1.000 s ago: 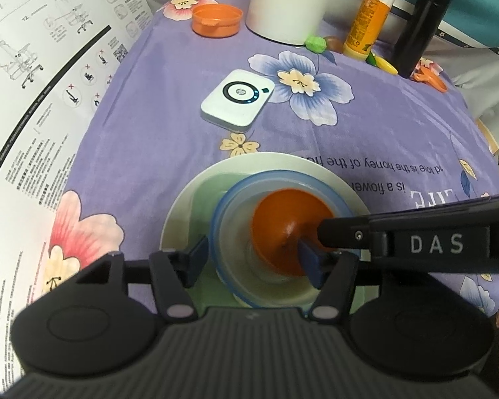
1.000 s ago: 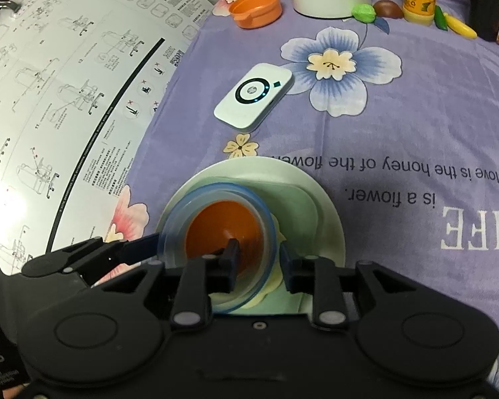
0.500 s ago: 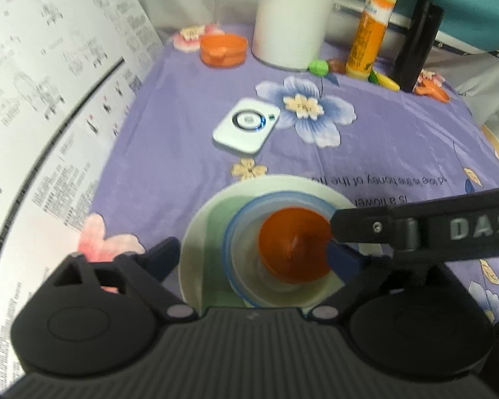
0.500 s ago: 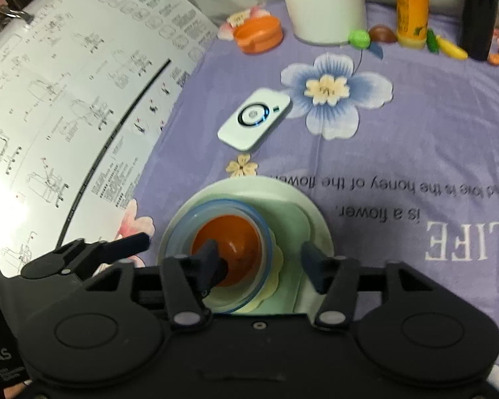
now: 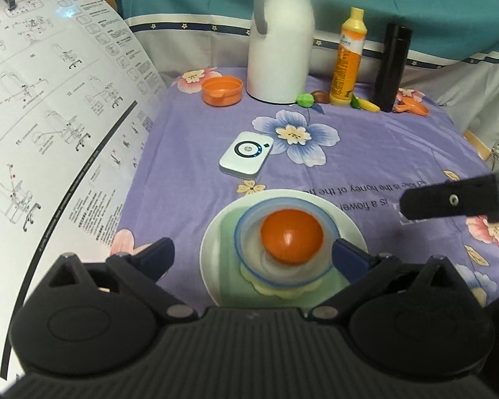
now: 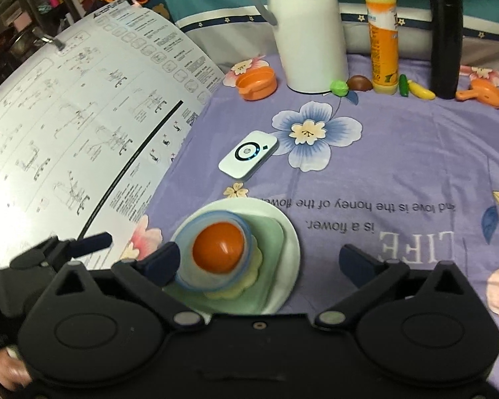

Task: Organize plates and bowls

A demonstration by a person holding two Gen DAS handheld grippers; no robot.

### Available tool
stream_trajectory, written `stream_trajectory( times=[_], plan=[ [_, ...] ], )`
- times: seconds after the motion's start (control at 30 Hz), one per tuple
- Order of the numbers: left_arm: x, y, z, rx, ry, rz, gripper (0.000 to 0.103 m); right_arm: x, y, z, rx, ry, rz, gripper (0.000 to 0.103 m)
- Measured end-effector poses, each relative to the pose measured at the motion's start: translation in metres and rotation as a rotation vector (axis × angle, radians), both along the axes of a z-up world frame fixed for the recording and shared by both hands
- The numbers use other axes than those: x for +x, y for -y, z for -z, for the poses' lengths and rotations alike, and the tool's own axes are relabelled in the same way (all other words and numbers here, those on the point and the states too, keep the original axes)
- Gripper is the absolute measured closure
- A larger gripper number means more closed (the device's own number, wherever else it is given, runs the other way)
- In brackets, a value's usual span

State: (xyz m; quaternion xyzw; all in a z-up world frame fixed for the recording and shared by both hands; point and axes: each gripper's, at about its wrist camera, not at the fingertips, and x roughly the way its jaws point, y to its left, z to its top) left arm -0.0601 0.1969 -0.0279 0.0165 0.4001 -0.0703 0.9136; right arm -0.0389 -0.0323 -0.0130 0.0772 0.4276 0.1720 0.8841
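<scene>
A stack sits on the purple flowered cloth: a white plate point(image 5: 216, 232) point(image 6: 289, 232), a pale green square plate point(image 5: 229, 226) point(image 6: 269, 229), a small yellowish scalloped dish point(image 5: 282, 294) point(image 6: 249, 279), a clear blue-rimmed bowl point(image 5: 249, 222) point(image 6: 186, 232) and an orange bowl point(image 5: 291, 239) point(image 6: 218, 247) inside it. My left gripper point(image 5: 252, 254) is open, raised above the stack's near side. My right gripper point(image 6: 261, 259) is open and empty above the stack; it shows at the right in the left wrist view point(image 5: 449, 201).
A white remote-like device point(image 5: 246, 156) point(image 6: 248, 154) lies beyond the stack. At the back stand an orange lidded dish point(image 5: 222, 90), a white jug point(image 5: 281, 50), a yellow bottle point(image 5: 347, 56), a black flask point(image 5: 392, 66) and small toy fruits. A large instruction sheet point(image 5: 50, 116) covers the left.
Both grippers opened and let go of the bowls, then lifted and drew back from the stack. The right gripper moved off to the right.
</scene>
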Motion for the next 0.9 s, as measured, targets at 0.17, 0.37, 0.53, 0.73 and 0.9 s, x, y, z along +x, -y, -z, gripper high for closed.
stream_trajectory(
  times=[0.17, 0.37, 0.53, 0.73, 0.9],
  plan=[
    [-0.016, -0.004, 0.001, -0.033, 0.002, -0.012, 0.000, -0.026, 0.005, 0.003, -0.085, 0.028, -0.012, 0.000],
    [-0.026, 0.000, 0.010, -0.030, -0.027, -0.004, 0.000, -0.052, 0.009, 0.010, -0.165, 0.065, -0.019, 0.000],
    [-0.033, 0.002, 0.015, -0.029, -0.030, -0.011, 0.000, -0.064, 0.007, 0.013, -0.186, 0.073, -0.037, 0.000],
    [-0.038, 0.008, 0.021, 0.019, -0.027, 0.000, 0.000, -0.070, 0.004, 0.016, -0.219, 0.074, -0.051, 0.000],
    [-0.037, 0.008, 0.028, 0.020, -0.052, -0.007, 0.000, -0.068, 0.002, 0.021, -0.230, 0.049, -0.057, 0.000]
  ],
)
